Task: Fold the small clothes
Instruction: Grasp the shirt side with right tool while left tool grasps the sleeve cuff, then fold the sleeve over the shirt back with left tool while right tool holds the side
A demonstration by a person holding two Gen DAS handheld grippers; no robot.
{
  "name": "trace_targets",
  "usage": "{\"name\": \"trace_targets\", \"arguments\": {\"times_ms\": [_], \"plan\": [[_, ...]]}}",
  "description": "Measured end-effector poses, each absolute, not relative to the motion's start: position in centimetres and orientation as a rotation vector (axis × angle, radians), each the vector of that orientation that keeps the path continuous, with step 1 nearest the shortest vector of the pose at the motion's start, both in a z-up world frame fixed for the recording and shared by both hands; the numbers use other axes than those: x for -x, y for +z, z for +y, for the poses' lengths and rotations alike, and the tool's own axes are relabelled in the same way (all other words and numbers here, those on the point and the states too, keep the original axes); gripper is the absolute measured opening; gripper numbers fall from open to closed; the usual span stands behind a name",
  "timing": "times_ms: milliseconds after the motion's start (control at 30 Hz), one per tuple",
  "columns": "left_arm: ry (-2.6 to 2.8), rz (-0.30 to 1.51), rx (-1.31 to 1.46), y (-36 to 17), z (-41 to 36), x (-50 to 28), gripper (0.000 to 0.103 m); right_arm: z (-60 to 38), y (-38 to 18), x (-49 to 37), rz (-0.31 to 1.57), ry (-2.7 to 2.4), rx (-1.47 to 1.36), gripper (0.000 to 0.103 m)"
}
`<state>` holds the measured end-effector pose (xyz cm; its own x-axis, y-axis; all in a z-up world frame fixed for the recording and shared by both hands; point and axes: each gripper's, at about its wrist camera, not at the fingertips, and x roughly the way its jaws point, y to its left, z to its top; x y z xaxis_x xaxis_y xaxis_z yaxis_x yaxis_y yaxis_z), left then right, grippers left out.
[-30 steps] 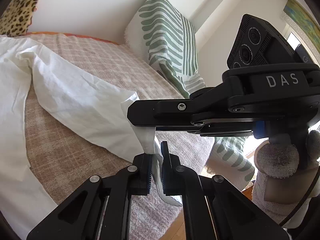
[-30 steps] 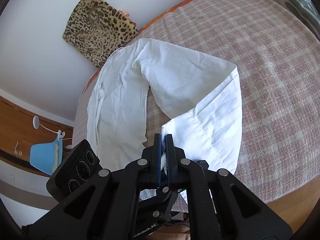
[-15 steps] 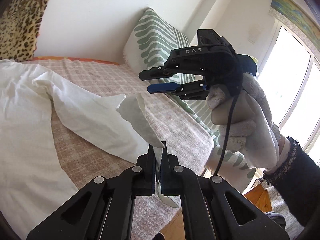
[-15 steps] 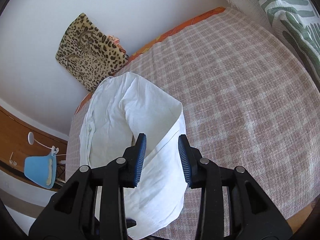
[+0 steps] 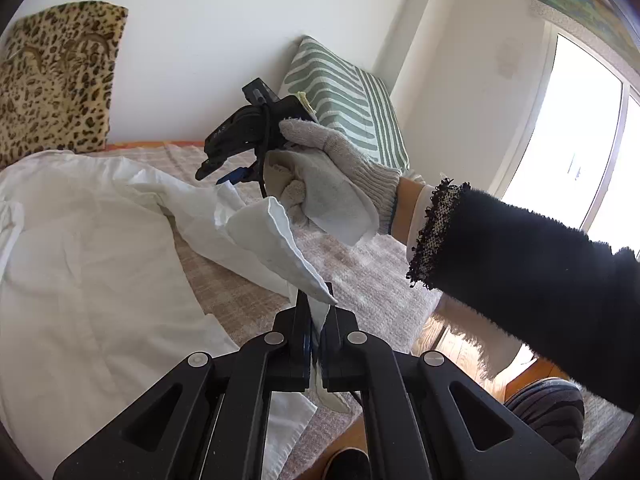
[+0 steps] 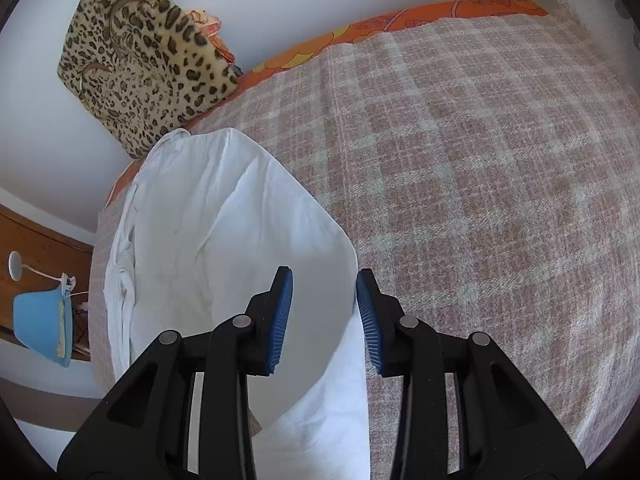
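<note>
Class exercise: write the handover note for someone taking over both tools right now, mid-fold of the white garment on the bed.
Left tool: shut on a hem corner of the white garment, lifted off the checked bedspread.
Right tool: open, empty, hovering over the garment's folded edge, carried by the gloved hand.
Garment lies along the bed's left side, near the leopard cushion.
Done: one part appears folded over.
Left: probably regrip with the right tool, finish the fold, flatten.
</note>
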<state>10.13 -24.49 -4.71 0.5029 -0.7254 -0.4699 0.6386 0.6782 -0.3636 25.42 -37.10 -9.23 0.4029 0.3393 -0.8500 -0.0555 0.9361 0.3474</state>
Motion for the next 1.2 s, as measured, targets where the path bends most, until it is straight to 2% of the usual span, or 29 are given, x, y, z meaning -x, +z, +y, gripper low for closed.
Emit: {"name": "trace_targets", "arguments": {"times_ms": [200,267,300,467,767,800,867,900,933,1033,1067,1100,1133,1200], "plan": [[-0.823,0.635,0.155,-4.8,-23.4,-9.6,0.001,-35.4,-10.4,-27.4,1.178,0.17,-0.177,0.035],[-0.823,0.636,0.158,-4.8,-23.1,-9.7,0.001,-35.0,-10.5,-27.7,1.18,0.17,-0.177,0.021],[-0.821,0.635,0.162,-4.8,-23.0,-9.6,0.001,-34.6,-10.5,-27.8,1.182,0.171,-0.165,0.006],[-0.801,0.63,0.181,-4.8,-21.8,-9.5,0.001,-32.5,-9.3,-27.5,1.137,0.133,-0.075,0.004],[-0.753,0.598,0.189,-4.1,-19.5,-8.0,0.001,-28.2,-3.8,-27.3,1.05,0.156,0.007,0.002],[-0.748,0.597,0.188,-4.1,-19.2,-7.8,0.001,-27.9,-3.9,-27.7,1.068,0.153,0.012,0.003],[-0.739,0.601,0.19,-4.2,-18.8,-7.6,0.001,-27.6,-4.7,-28.3,1.118,0.125,0.013,0.017],[-0.736,0.602,0.191,-4.2,-18.6,-7.5,0.001,-27.6,-5.2,-28.5,1.133,0.113,0.014,0.036],[-0.732,0.602,0.19,-4.2,-18.5,-7.4,0.001,-27.5,-5.7,-28.6,1.132,0.098,0.029,0.045],[-0.725,0.604,0.188,-4.3,-18.2,-7.2,0.001,-27.4,-7.4,-29.2,1.149,0.056,0.062,0.045],[-0.722,0.603,0.186,-4.3,-18.1,-7.2,0.001,-27.5,-7.8,-29.3,1.156,0.053,0.056,0.041],[-0.721,0.605,0.186,-4.4,-18.0,-7.2,0.001,-27.4,-8.2,-29.5,1.161,0.057,0.053,0.017],[-0.719,0.606,0.188,-4.4,-17.9,-7.2,0.001,-27.3,-8.5,-29.5,1.172,0.057,0.05,0.003],[-0.71,0.604,0.188,-4.4,-17.7,-7.1,0.001,-27.0,-8.2,-29.5,1.158,0.043,0.056,0.003]]}}
